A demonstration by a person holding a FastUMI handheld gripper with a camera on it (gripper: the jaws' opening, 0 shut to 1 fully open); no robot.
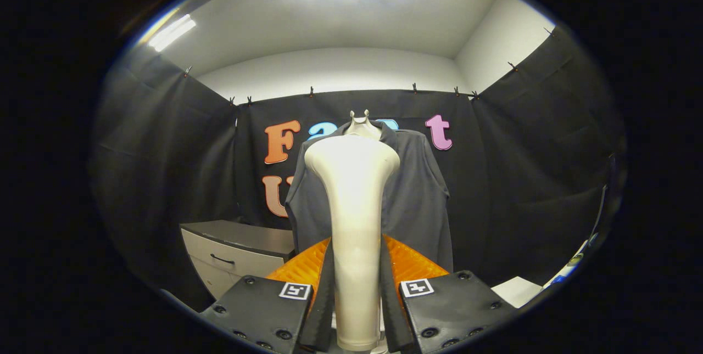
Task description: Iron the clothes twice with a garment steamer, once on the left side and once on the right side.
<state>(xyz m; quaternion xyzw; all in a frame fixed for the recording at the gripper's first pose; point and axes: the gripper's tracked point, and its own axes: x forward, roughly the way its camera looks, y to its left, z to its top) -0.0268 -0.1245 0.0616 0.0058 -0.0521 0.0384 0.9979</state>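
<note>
- Gripper (356, 310): both fingers clamped on the handle of the garment steamer (354, 222), one finger pressed against each side; steamer held upright, head uppermost.
- Steamer head: raised to collar and chest height of the garment, aimed toward it; contact with the cloth not determinable, the head itself hiding the gap.
- Dark shirt (420, 200): hung on a hanger (360, 122) against the booth wall, straight beyond the fingers; collar at the top, front facing the gripper, both sides hanging flat.
- Progress, as a judgement: steamer already in hand and lifted in front of the shirt, roughly on its centre line; no sign on the cloth of either pass done, so both the left-side stroke and the right-side stroke counted as outstanding.
- Next requirement, as a judgement: shift of the head to one side of the shirt, then a steady stroke along that side.
- Containers: drawer cabinet (233, 255) beside and below the shirt, drawer closed, contents hidden.
- Pale flat surface (516, 290) on the other side, too little visible to identify.
</note>
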